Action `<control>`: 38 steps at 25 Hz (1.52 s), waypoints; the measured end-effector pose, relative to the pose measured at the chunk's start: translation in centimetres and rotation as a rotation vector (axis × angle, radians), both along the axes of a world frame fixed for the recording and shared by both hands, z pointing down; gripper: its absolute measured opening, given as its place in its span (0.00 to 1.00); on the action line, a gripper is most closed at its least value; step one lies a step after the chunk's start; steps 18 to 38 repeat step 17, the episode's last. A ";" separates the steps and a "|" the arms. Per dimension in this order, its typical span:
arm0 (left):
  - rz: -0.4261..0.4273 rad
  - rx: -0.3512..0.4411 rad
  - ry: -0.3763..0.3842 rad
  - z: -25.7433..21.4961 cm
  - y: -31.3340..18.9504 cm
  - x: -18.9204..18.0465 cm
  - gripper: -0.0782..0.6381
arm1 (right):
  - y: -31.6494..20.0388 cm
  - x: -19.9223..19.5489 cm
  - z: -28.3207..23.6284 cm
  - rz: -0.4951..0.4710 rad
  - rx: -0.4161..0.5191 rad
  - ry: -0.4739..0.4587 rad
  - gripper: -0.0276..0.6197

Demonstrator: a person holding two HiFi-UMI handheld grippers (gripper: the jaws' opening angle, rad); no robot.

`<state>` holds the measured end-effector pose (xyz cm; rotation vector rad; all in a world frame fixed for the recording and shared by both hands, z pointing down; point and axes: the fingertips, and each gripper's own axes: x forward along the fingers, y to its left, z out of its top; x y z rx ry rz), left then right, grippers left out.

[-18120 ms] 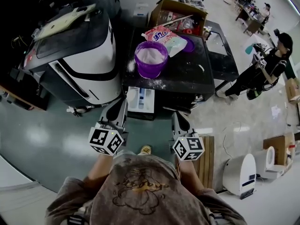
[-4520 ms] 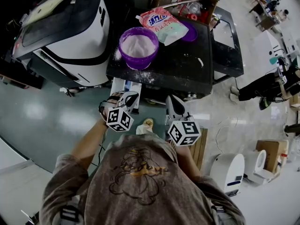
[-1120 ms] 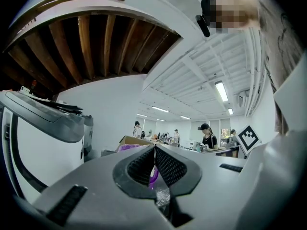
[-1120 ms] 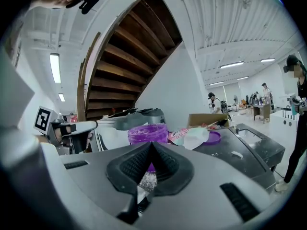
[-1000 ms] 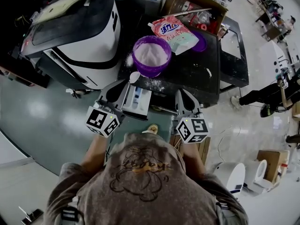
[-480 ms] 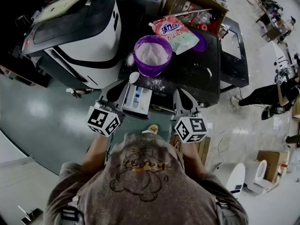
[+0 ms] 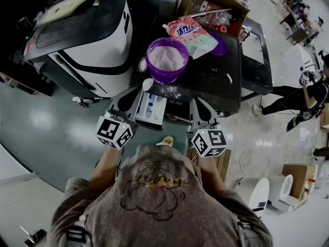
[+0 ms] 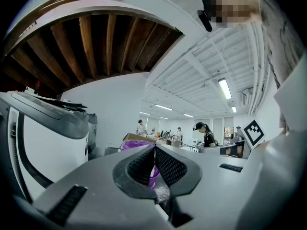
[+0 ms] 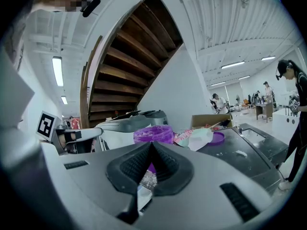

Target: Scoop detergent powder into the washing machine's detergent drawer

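Observation:
A purple tub (image 7: 166, 59) of white detergent powder stands on the black-topped unit (image 7: 205, 81), and it shows beyond the jaws in both gripper views (image 8: 134, 145) (image 9: 153, 134). The white detergent drawer (image 7: 154, 108) juts out open below the unit's front edge. My left gripper (image 7: 138, 90) (image 8: 155, 150) hovers over the drawer's left side, jaws shut. A small white scoop (image 7: 147, 84) sits right at its tips, and its handle appears pinched between them. My right gripper (image 7: 198, 104) (image 9: 151, 145) is shut and empty, to the right of the drawer.
A pink-and-green detergent bag (image 7: 193, 33) and a purple lid (image 7: 220, 44) lie behind the tub. Spilled powder (image 7: 172, 92) dusts the top. A white-and-black machine (image 7: 82, 40) stands close on the left, a cardboard box (image 7: 205, 6) behind. A person (image 7: 313, 91) stands far right.
Over the last second both grippers have barely shifted. 4.5 s ago the left gripper was lower, at the drawer; it now sits higher with the scoop at its tips.

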<state>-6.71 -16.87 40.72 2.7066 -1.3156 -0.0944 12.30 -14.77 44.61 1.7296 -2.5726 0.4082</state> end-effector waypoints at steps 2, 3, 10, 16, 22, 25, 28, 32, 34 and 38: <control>0.000 -0.003 0.001 0.0 0.0 0.0 0.14 | 0.0 -0.1 0.1 -0.003 -0.002 -0.001 0.04; 0.000 -0.003 0.001 0.1 0.0 0.0 0.14 | 0.0 -0.1 0.1 -0.006 -0.003 -0.001 0.04; -0.002 -0.005 0.005 0.1 -0.1 0.0 0.14 | -0.1 -0.5 0.3 -0.016 -0.005 -0.003 0.04; -0.003 -0.013 0.004 0.2 -0.2 0.2 0.14 | -0.2 -0.3 0.3 -0.018 -0.008 -0.007 0.04; -0.003 -0.014 0.003 0.2 -0.2 0.3 0.14 | -0.2 -0.3 0.4 -0.018 -0.009 -0.008 0.04; -0.003 -0.014 0.003 0.2 -0.2 0.3 0.14 | -0.2 -0.3 0.4 -0.018 -0.009 -0.008 0.04; -0.003 -0.014 0.003 0.2 -0.2 0.3 0.14 | -0.2 -0.3 0.4 -0.018 -0.009 -0.008 0.04; -0.003 -0.014 0.003 0.2 -0.2 0.3 0.14 | -0.2 -0.3 0.4 -0.018 -0.009 -0.008 0.04; -0.003 -0.014 0.003 0.2 -0.2 0.3 0.14 | -0.2 -0.3 0.4 -0.018 -0.009 -0.008 0.04; -0.003 -0.014 0.003 0.2 -0.2 0.3 0.14 | -0.2 -0.3 0.4 -0.018 -0.009 -0.008 0.04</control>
